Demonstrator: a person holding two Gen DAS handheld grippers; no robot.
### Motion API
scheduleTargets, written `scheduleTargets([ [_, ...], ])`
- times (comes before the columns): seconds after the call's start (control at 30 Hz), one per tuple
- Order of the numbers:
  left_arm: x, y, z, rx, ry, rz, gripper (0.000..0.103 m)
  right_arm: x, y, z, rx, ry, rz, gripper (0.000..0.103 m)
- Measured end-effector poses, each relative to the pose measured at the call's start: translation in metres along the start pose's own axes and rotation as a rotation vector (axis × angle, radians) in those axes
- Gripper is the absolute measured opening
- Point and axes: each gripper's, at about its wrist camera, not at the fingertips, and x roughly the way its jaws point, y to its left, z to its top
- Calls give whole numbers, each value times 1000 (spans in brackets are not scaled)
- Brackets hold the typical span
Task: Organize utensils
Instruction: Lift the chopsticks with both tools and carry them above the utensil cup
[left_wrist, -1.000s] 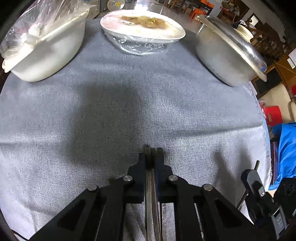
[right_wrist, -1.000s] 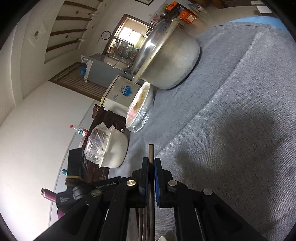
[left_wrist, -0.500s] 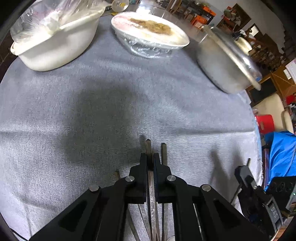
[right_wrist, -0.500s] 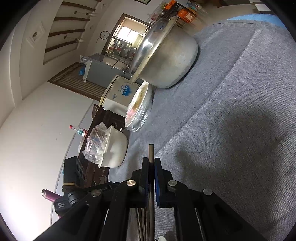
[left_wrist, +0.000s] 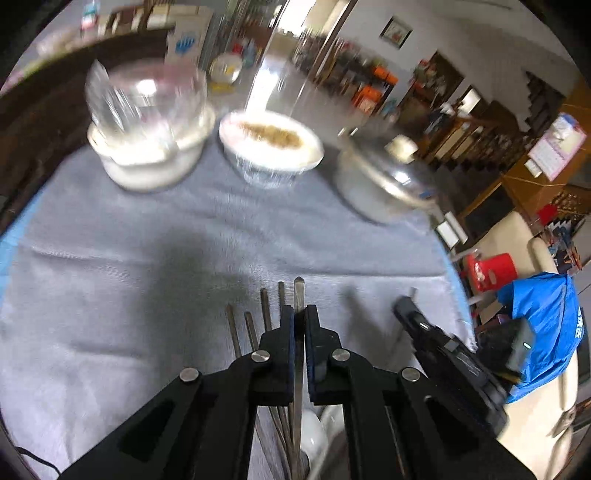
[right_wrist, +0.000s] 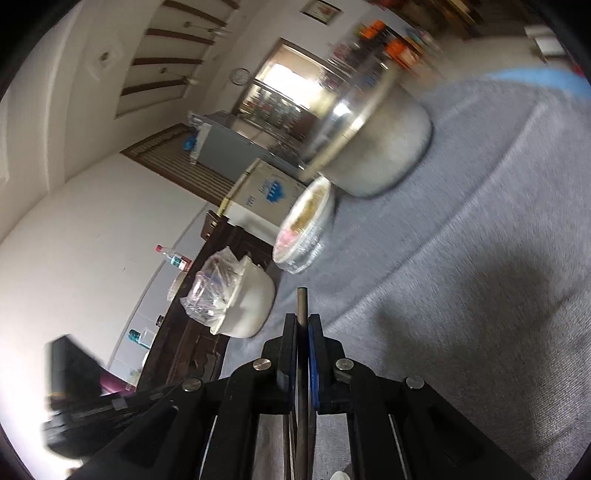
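My left gripper (left_wrist: 299, 314) is shut on a flat metal utensil handle (left_wrist: 298, 295) whose pointed tip sticks out past the fingers. Several more thin metal utensil handles (left_wrist: 258, 317) stand just left of it, rising from below; a white holder (left_wrist: 314, 439) shows under the fingers. My right gripper (right_wrist: 303, 321) is shut on a thin metal rod-like utensil (right_wrist: 302, 301), held above the grey cloth. The right gripper's body appears in the left wrist view (left_wrist: 439, 343).
A grey cloth (left_wrist: 147, 266) covers the table. At the back stand a white pot with plastic wrap (left_wrist: 151, 140), a wrapped food bowl (left_wrist: 271, 147) and a lidded metal pot (left_wrist: 384, 184). The table edge is to the right, with a blue bag (left_wrist: 543, 314) beyond.
My left gripper has lifted and tilted up with its utensil; more utensil handles came into view beside it. The right gripper's view shifted slightly, still holding its rod.
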Motion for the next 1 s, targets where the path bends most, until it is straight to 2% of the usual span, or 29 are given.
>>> scheduleTargets([
  [0.17,-78,-17,-39,68,-163,13,5,-30,26,-11,-51,-57,-3,6],
  [0.27,-107,-25,-56,87,-220,9,5,-61,47,-19,-81,-99,-18,6],
  [0.43,-136,-28,-77,67,-276,-32,5,-121,99,-29,-218,-189,-63,6],
  [0.63,-186,-30,-101,59,-378,-26,5,-187,157,-48,-329,-315,-89,6],
  [1.0,-250,-32,-129,54,-511,-18,5,-261,230,-85,-490,-439,-82,6],
])
